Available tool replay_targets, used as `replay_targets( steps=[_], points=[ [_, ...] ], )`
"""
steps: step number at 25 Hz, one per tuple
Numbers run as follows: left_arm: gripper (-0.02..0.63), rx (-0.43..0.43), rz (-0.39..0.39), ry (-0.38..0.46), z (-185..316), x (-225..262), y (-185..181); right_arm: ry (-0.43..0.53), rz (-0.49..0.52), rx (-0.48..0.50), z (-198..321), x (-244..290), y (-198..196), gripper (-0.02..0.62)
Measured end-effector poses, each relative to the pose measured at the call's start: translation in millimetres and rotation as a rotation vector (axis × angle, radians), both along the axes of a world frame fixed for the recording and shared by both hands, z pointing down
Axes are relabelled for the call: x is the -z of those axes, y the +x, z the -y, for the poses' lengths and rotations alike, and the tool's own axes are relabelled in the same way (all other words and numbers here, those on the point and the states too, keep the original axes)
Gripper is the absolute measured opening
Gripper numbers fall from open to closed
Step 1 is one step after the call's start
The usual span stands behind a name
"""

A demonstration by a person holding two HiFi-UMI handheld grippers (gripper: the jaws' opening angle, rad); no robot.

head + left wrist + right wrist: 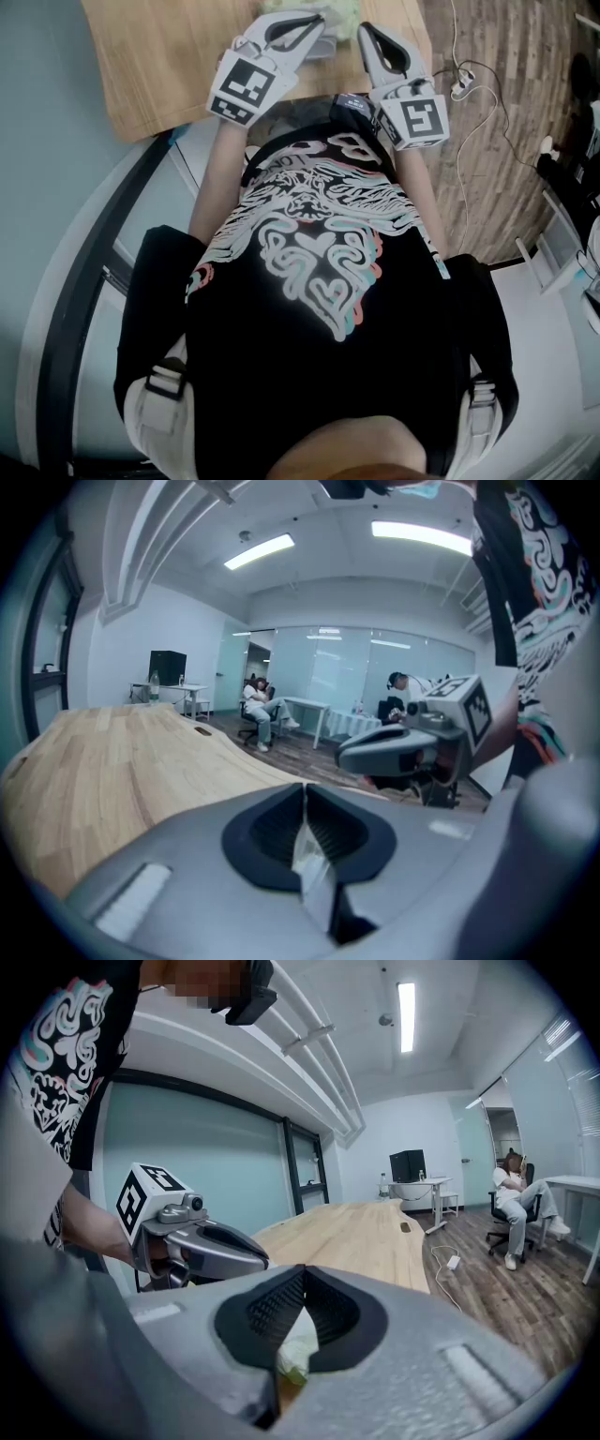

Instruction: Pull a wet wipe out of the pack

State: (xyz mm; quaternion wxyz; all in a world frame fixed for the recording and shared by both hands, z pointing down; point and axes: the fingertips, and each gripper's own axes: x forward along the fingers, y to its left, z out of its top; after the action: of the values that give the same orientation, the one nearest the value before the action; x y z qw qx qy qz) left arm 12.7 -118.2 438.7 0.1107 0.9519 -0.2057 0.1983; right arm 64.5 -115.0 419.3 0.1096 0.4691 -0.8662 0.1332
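Head view, item 1: pack, pale green and white. It is held up between the two gripper tips over the near edge of the table, and only a small crumpled part of it shows. The material looks soft and pliable, like film.

Item 2: pale sheet, thin, whitish, creased and slightly see-through. It is pinched in the left gripper, whose jaws are clenched on it. It is probably the wet wipe, but it cannot be told apart from the pack's own film.

Item 3: right gripper, clamped on a white-and-green fold of the pack. Judged role: anchor for the pull.

Progress, as a judgement: both grips are made and the two tips sit close together. The draw itself looks barely begun or not yet begun. No freed length of wipe shows in any view. What is left is to separate the hands until the sheet comes clear of the pack.

Item 4: gripper bodies, smooth grey moulded shells with black ribbed pads. Each carries a white cube with square black markers.

Item 5: table, light wood with straight grain, a matt finish and a curved edge.

Item 6: floor, grey-brown planks with a thin white cable trailing across.
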Motion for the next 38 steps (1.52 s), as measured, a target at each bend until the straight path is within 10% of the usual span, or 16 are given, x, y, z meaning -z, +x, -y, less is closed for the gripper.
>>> replay_targets(
  steps=[38],
  points=[
    [0.0, 0.06, -0.053, 0.066, -9, 38, -25, 0.063, -0.015, -0.04, -20, 22, 3, 0.0]
  ],
)
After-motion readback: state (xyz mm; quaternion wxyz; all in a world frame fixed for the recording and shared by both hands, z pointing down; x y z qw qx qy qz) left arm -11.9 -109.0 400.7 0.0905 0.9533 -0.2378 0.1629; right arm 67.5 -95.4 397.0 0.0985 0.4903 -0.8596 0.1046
